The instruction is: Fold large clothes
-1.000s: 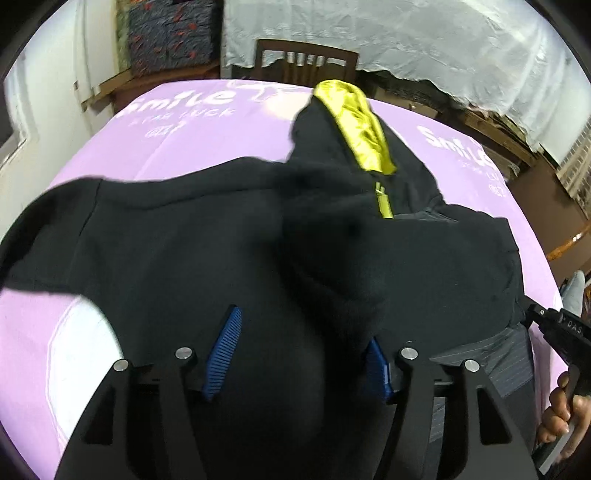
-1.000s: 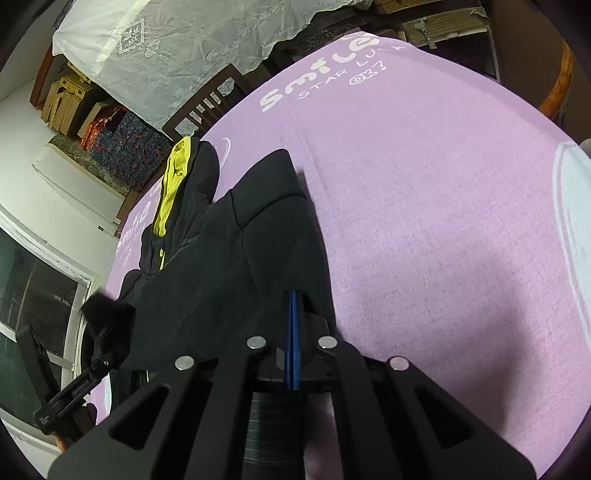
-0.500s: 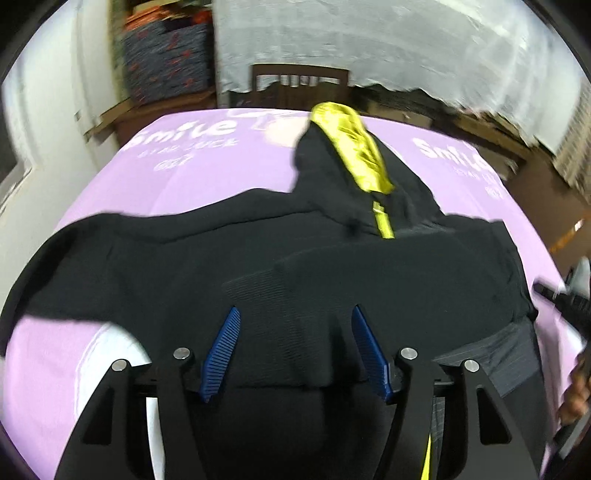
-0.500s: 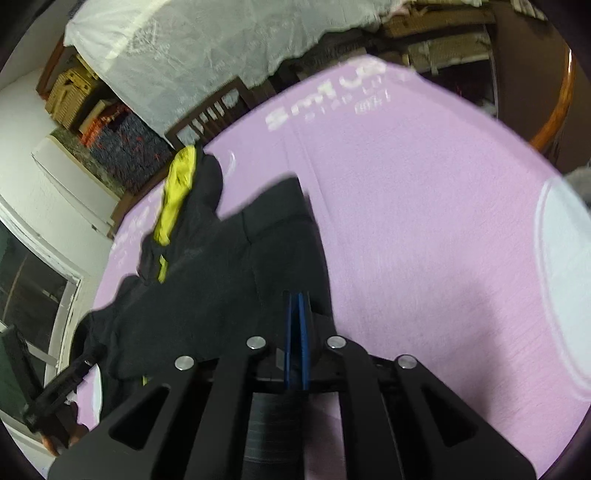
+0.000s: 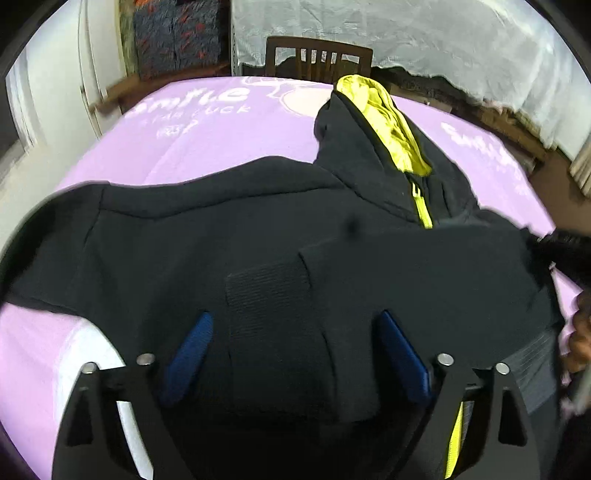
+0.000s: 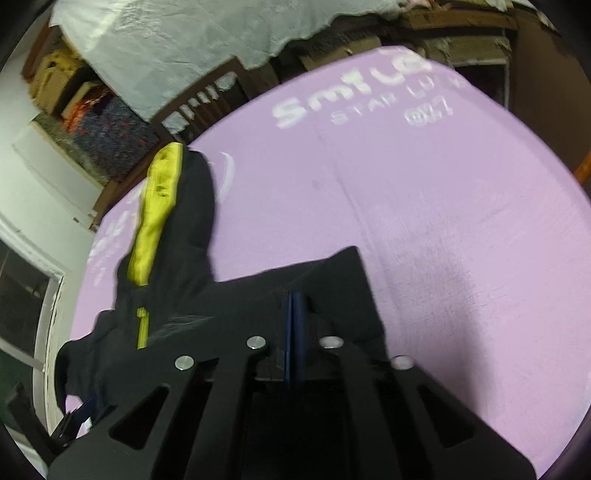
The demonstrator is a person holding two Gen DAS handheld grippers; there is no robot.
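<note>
A black hooded jacket (image 5: 258,236) with a yellow-lined hood (image 5: 388,122) and yellow zip lies spread on a purple table cover (image 5: 221,133). A sleeve with its ribbed cuff (image 5: 266,288) lies folded across the body. My left gripper (image 5: 295,343) is open and hovers just over the cuff, holding nothing. In the right wrist view the jacket (image 6: 192,295) lies to the left, and my right gripper (image 6: 294,317) is shut on the black fabric at the jacket's right edge.
A wooden chair (image 5: 317,59) stands behind the table's far edge, under a white draped cloth (image 5: 406,40). Patterned boxes (image 5: 173,33) sit at the back left. The purple cover (image 6: 443,221) stretches bare to the right of the jacket.
My left gripper has let go of the sleeve, which now lies flat across the jacket body. The right gripper has stayed shut on the jacket's edge and shifted a little.
</note>
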